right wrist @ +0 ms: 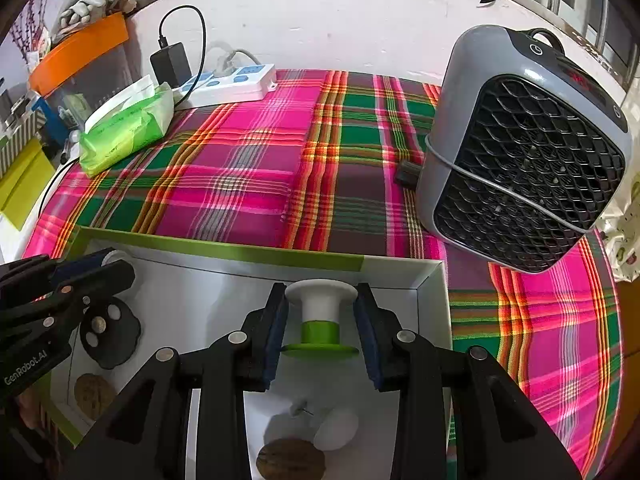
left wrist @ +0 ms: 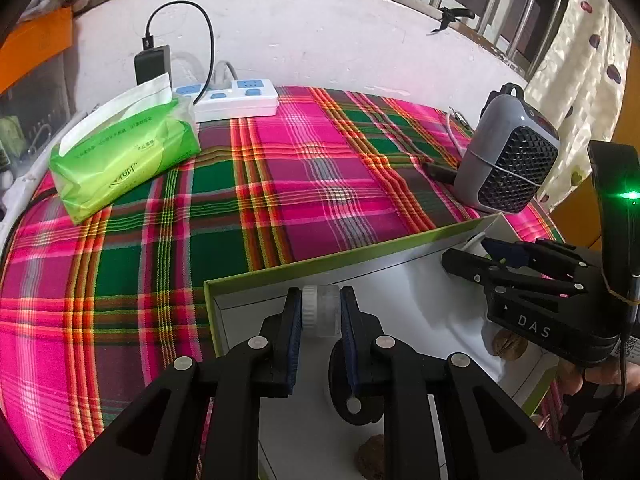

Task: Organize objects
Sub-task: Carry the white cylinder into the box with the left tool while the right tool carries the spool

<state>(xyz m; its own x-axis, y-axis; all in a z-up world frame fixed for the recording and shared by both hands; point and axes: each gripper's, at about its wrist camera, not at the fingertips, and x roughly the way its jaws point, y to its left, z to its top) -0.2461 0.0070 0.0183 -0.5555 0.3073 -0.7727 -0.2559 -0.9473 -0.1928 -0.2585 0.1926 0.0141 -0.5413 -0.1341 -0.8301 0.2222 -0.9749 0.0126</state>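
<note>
Both grippers work over the white tray (right wrist: 430,280): the left gripper (left wrist: 320,312) pinches a clear ridged-cap bottle (left wrist: 321,312) near its far-left corner, while the right gripper (right wrist: 322,316) clamps a white-and-green spool (right wrist: 320,316) near its far-right corner, likely for sorting.

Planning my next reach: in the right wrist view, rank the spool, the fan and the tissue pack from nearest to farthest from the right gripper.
1. Spool: between the right gripper jaws.
2. Fan: ahead, right.
3. Tissue pack: far back left.
</note>
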